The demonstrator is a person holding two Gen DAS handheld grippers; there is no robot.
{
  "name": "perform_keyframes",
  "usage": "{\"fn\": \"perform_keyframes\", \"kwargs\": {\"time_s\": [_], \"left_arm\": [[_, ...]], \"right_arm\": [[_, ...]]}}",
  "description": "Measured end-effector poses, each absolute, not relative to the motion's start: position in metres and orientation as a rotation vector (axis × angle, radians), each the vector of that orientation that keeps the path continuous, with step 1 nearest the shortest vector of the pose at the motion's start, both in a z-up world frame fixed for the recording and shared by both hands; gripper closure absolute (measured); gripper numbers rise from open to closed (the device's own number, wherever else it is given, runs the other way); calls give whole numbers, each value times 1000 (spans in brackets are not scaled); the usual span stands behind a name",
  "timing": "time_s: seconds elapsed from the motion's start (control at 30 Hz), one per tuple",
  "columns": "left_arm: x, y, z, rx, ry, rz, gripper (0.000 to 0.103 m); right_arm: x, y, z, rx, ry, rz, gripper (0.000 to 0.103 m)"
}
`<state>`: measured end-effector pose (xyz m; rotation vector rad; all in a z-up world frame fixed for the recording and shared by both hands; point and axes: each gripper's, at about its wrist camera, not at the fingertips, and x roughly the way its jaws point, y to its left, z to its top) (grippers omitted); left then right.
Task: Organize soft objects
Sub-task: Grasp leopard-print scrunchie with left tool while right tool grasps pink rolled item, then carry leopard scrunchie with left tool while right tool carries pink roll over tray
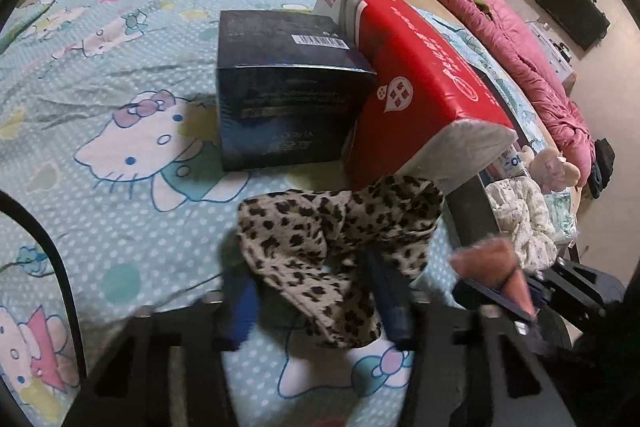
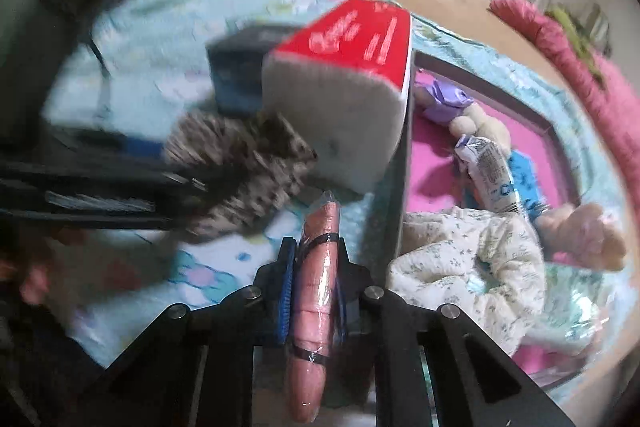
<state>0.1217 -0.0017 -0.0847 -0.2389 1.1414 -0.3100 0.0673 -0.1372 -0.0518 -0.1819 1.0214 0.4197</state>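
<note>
A leopard-print cloth (image 1: 320, 235) lies bunched on the cartoon-cat bedsheet (image 1: 120, 107), in front of a red tissue pack (image 1: 420, 67). My left gripper (image 1: 316, 295) is shut on the cloth, with its blue pads (image 1: 240, 311) pressed against both sides. My right gripper (image 2: 316, 251) is shut on a pink roll wrapped in clear plastic with black bands (image 2: 316, 307). That roll (image 1: 500, 263) also shows at the lower right of the left wrist view. In the right wrist view the leopard cloth (image 2: 248, 163) is blurred, with the left gripper (image 2: 100, 183) reaching in from the left.
A dark blue box (image 1: 288, 87) stands beside the tissue pack (image 2: 352, 75). To the right is a dark-walled bin with a pink floor (image 2: 436, 163), holding a cream floral cloth (image 2: 480, 267), plush toys (image 2: 592, 235), a purple item (image 2: 444, 99) and a tube (image 2: 492, 171). A pink quilt (image 1: 520, 47) lines the bed's far edge.
</note>
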Motion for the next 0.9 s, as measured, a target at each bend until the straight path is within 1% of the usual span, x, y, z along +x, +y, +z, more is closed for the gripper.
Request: {"fn": "perform_keyframes", "kwargs": {"time_s": [0.03, 0.07, 0.1, 0.13, 0.27, 0.53, 0.9], "left_arm": [[122, -3, -85, -244, 1138, -313, 86], [122, -4, -87, -248, 1138, -319, 93], [122, -4, -88, -249, 1139, -328, 97], [121, -6, -88, -242, 1136, -338, 99], [112, -9, -78, -224, 1106, -347, 99], [84, -11, -42, -177, 1029, -326, 99], [64, -32, 23, -149, 920, -331, 99]], "right_arm": [[67, -142, -49, -131, 1024, 438, 86], [67, -144, -47, -102, 1021, 450, 86], [66, -147, -45, -84, 1014, 451, 86], [66, -149, -44, -73, 1008, 452, 86], [65, -159, -36, -8, 973, 470, 86], [58, -163, -17, 24, 917, 490, 86], [49, -190, 17, 119, 818, 470, 86]]}}
